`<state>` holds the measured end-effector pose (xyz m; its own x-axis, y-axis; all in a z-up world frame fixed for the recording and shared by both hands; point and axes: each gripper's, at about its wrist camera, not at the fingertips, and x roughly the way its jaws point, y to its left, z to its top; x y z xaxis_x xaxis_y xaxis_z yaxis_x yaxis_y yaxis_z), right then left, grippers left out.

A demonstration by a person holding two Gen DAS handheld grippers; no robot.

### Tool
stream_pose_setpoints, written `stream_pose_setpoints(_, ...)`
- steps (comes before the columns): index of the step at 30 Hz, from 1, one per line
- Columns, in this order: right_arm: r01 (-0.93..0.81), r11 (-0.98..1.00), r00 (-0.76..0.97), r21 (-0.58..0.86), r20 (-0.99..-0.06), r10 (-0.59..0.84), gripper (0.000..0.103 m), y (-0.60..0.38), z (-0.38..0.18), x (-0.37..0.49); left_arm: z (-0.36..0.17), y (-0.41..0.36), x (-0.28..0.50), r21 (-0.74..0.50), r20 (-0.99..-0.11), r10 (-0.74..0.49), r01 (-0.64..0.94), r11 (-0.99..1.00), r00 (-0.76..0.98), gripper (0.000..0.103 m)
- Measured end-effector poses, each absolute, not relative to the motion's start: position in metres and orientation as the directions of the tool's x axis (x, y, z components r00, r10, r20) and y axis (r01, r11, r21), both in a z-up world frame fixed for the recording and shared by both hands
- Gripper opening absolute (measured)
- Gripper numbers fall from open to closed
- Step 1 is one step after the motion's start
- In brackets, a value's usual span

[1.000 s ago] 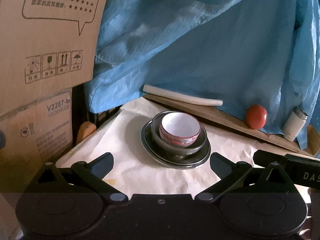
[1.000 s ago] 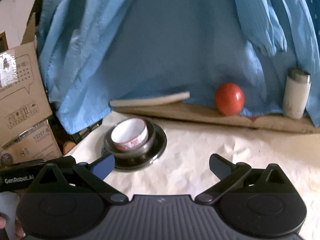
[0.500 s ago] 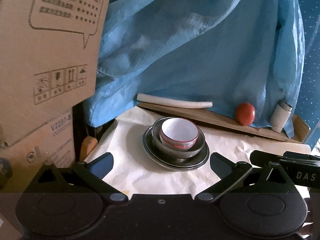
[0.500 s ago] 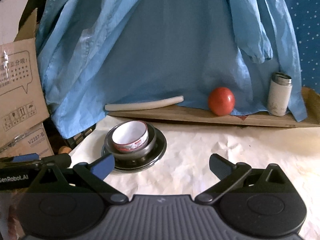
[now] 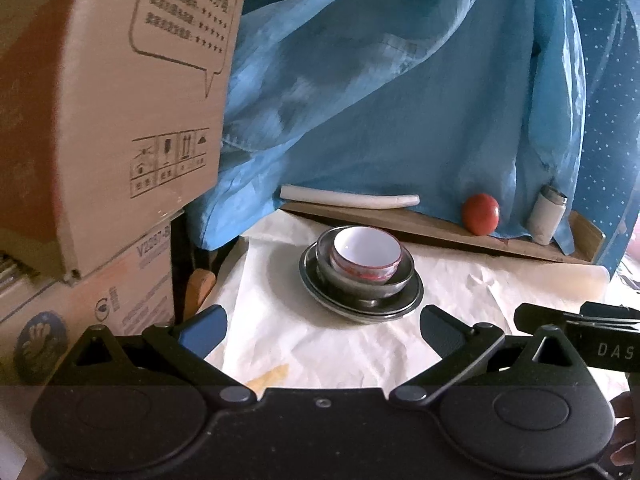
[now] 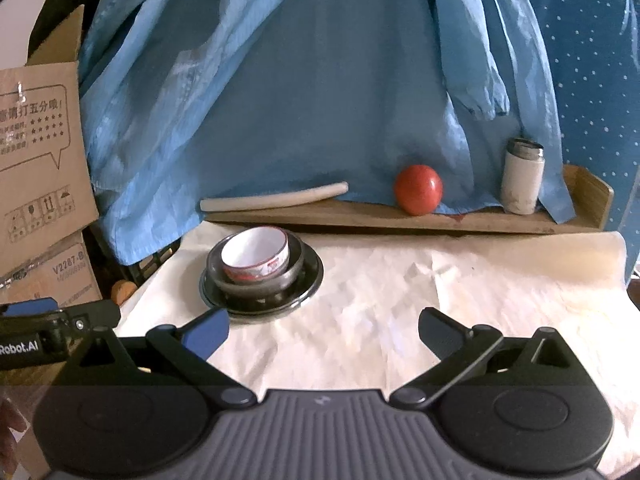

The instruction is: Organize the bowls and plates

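A white bowl with a red band (image 5: 366,255) sits inside a metal bowl (image 5: 370,282), which sits on a metal plate (image 5: 360,304), all on the paper-covered table. The stack also shows in the right wrist view: white bowl (image 6: 256,254), metal bowl (image 6: 276,280), plate (image 6: 308,288). My left gripper (image 5: 322,326) is open and empty, short of the stack. My right gripper (image 6: 324,326) is open and empty, to the right of and nearer than the stack.
Cardboard boxes (image 5: 108,120) stand at the left. A wooden shelf (image 6: 400,216) at the back holds a white roll (image 6: 276,200), a red ball (image 6: 418,190) and a white flask (image 6: 522,178). Blue cloth (image 6: 320,80) hangs behind.
Both grippers have pulled back from the stack, which now looks smaller and farther. The bowls and plate have not moved. Both grippers stayed open.
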<state>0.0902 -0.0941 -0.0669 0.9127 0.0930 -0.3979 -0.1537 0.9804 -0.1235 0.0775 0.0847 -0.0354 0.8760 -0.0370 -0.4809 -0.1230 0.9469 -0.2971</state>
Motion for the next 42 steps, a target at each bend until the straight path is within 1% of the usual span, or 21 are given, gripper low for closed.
stream_pose_setpoints(13, -0.112, 0.985, 0.921, -0.132, -0.387, 0.052, 0.103, -0.092, -0.075, 0.063, -0.048, 0.092, 0.055, -0.291, -0.486, -0.059, -0.098, 0.952, 0.872, 0.102)
stream_pose_setpoints(26, -0.087, 0.986, 0.916, -0.145, -0.4, 0.022, 0.103, -0.099, -0.078, 0.046, -0.05, 0.091, 0.045, -0.302, -0.479, -0.087, -0.07, 0.951, 0.874, 0.102)
stream_pose_setpoints(42, -0.083, 0.986, 0.909, -0.143, -0.417, 0.016, 0.103, -0.106, -0.08, 0.039, -0.05, 0.086, 0.043, -0.279, -0.485, -0.078, -0.07, 0.958, 0.871, 0.102)
